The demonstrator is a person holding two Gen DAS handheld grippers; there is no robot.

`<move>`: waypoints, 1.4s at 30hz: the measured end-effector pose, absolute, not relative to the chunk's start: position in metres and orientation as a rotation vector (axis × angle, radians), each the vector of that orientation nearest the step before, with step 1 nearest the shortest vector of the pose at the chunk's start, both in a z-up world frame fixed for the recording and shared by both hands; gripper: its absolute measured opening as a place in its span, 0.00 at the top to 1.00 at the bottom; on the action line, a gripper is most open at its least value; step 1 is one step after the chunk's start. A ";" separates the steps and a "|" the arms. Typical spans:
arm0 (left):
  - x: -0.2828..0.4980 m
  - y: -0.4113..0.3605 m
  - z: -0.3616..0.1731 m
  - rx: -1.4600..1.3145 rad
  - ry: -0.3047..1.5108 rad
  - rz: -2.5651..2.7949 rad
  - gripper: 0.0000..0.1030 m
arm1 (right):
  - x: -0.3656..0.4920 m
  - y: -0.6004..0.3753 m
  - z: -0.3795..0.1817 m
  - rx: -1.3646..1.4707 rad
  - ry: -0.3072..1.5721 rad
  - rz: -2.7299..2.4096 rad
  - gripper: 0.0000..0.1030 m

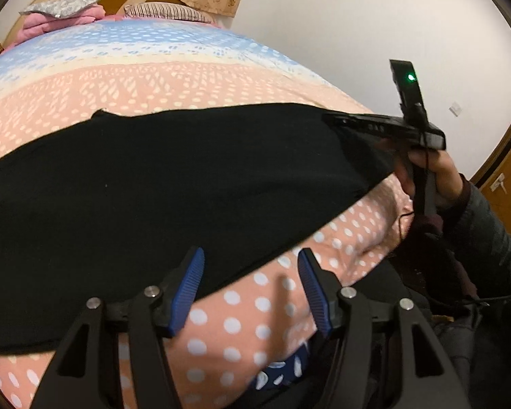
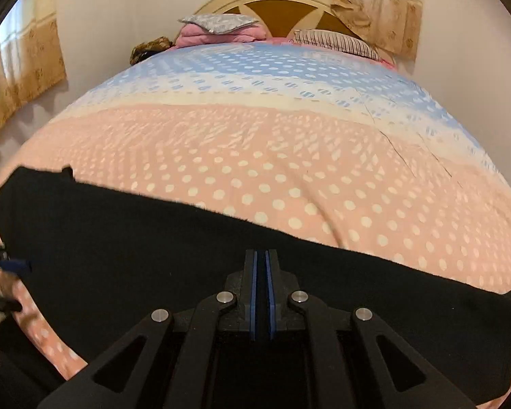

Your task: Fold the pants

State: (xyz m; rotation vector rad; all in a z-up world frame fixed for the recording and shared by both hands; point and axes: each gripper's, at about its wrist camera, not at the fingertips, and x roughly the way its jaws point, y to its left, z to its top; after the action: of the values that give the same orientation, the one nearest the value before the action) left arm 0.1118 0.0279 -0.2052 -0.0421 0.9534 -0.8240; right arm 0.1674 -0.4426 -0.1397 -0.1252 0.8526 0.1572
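While black pants (image 1: 160,184) lie flat across the foot end of the polka-dot bedspread (image 1: 173,78), right gripper (image 2: 261,293) pinches their near edge, blue pads together on the fabric, person's right hand (image 1: 436,177) upright on its handle; left gripper (image 1: 252,293) hovers low over the pants' near edge, fingers (image 1: 187,293) spread apart, holding nothing

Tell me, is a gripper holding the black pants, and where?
The right gripper is shut on the black pants at their near edge. The left gripper is open and holds nothing.
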 end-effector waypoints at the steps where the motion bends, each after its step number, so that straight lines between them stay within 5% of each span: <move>1: 0.111 0.030 -0.204 -0.046 0.955 -0.825 0.42 | 0.168 -0.437 -0.135 -0.123 0.853 0.150 0.93; 2: 0.111 0.032 -0.202 -0.051 0.955 -0.826 0.41 | 0.170 -0.432 -0.131 -0.117 0.848 0.167 0.89; 4: 0.109 0.037 -0.197 -0.057 0.944 -0.824 0.39 | 0.175 -0.417 -0.125 -0.102 0.843 0.241 0.43; 6: 0.106 0.045 -0.188 -0.046 0.893 -0.782 0.39 | 0.183 -0.393 -0.122 -0.065 0.858 0.342 0.36; 14: 0.114 0.078 -0.183 -0.042 0.811 -0.618 0.26 | 0.265 -0.288 -0.135 0.217 1.046 0.607 0.36; 16: 0.115 0.079 -0.189 -0.026 0.825 -0.606 0.26 | 0.282 -0.266 -0.147 0.265 1.107 0.628 0.47; 20: 0.112 0.071 -0.204 0.041 0.851 -0.588 0.26 | 0.299 -0.240 -0.173 0.299 1.225 0.645 0.53; 24: 0.105 0.070 -0.204 0.059 0.836 -0.595 0.19 | 0.307 -0.224 -0.189 0.326 1.304 0.686 0.84; 28: 0.103 0.070 -0.205 0.053 0.830 -0.605 0.16 | 0.304 -0.223 -0.189 0.357 1.277 0.673 0.96; 36: 0.106 0.069 -0.197 0.105 0.813 -0.599 0.14 | 0.307 -0.217 -0.187 0.254 1.210 0.628 0.95; 38: 0.101 0.070 -0.185 0.150 0.775 -0.576 0.14 | 0.298 -0.218 -0.176 0.199 1.163 0.615 0.86; 40: 0.097 0.084 -0.171 0.198 0.719 -0.526 0.14 | 0.287 -0.224 -0.161 0.133 1.105 0.579 0.64; 42: 0.098 0.101 -0.163 0.209 0.692 -0.469 0.11 | 0.269 -0.236 -0.143 0.103 1.035 0.568 0.64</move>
State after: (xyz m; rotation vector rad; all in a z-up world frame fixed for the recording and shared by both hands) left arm 0.0981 0.1006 -0.1626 0.2090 0.6919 -0.4692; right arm 0.2694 -0.2361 -0.1428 0.1028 1.0348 0.5679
